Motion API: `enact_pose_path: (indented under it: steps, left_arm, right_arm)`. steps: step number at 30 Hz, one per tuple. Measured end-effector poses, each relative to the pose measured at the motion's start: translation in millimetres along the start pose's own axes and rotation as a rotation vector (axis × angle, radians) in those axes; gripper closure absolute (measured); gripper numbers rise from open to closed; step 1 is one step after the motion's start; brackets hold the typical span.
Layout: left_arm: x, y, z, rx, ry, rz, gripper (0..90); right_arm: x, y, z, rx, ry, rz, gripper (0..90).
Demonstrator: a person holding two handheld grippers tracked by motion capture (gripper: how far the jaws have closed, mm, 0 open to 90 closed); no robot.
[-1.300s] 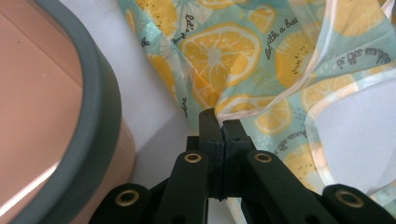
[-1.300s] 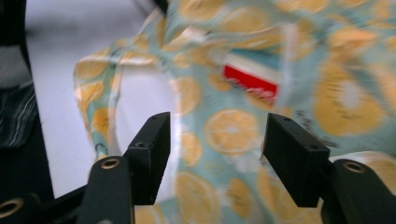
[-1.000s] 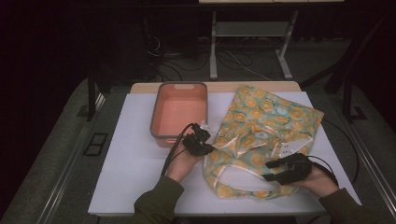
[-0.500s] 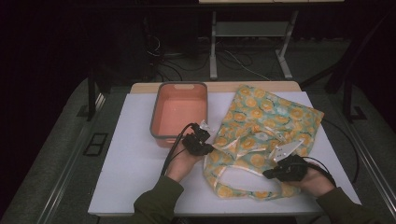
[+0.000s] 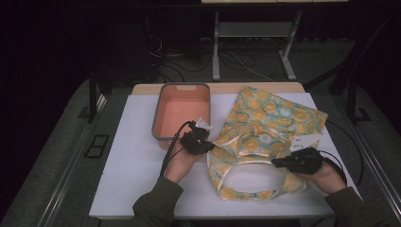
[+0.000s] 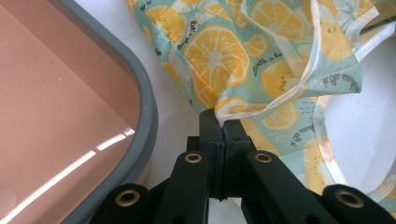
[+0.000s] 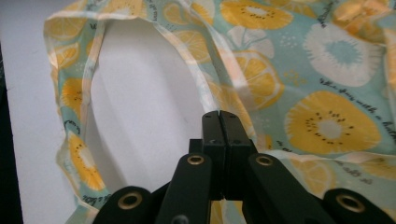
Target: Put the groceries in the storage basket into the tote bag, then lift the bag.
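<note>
A teal tote bag (image 5: 269,123) printed with yellow citrus slices lies crumpled on the white table (image 5: 137,156). Its long strap (image 5: 246,194) loops toward the near edge. My left gripper (image 5: 211,144) is at the bag's left rim, shut on a fold of the fabric (image 6: 224,51) that bunches up from its tips (image 6: 219,119). My right gripper (image 5: 276,163) points left at the bag's near right side. Its jaws (image 7: 219,114) are shut where the strap (image 7: 187,46) runs in at their tips, pinching it.
A salmon tub with a grey rim (image 5: 182,87) stands just left of the bag, close beside my left gripper, its rim (image 6: 144,116) curving past the jaws. A white tag (image 5: 305,141) sticks out of the bag. Metal frame legs (image 5: 216,47) and cables lie on the floor behind the table.
My right gripper has closed at the strap and lifted a little, nudging that side of the bag. The left gripper has stayed put with its fold.
</note>
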State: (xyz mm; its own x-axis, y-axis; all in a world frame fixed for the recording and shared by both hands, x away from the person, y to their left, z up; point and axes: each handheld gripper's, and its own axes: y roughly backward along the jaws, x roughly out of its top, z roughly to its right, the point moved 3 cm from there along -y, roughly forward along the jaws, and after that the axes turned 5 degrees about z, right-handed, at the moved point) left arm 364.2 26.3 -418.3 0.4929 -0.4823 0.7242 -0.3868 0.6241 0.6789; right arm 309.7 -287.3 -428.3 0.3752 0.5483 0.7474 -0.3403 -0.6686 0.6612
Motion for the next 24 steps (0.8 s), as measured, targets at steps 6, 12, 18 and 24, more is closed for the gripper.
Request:
enact_pose_path:
  steps: [6,12,18,24]
  left_arm:
    - [3.1,0.7,1.2,0.001,-0.004,0.012,89.2]
    - [8.1,5.6,2.6,-0.002,-0.015,0.040,89.3]
    - [14.4,11.5,5.1,0.001,-0.023,0.061,89.3]
    - [20.4,19.3,6.7,0.005,-0.034,0.089,89.4]
  right_arm:
    - [3.7,4.8,3.9,-0.021,-0.010,0.033,90.0]
    - [7.5,10.3,7.6,-0.039,-0.010,0.064,90.0]
    - [14.4,15.7,11.8,-0.054,-0.011,0.098,90.0]
    - [22.1,22.0,15.7,-0.071,-0.010,0.138,90.0]
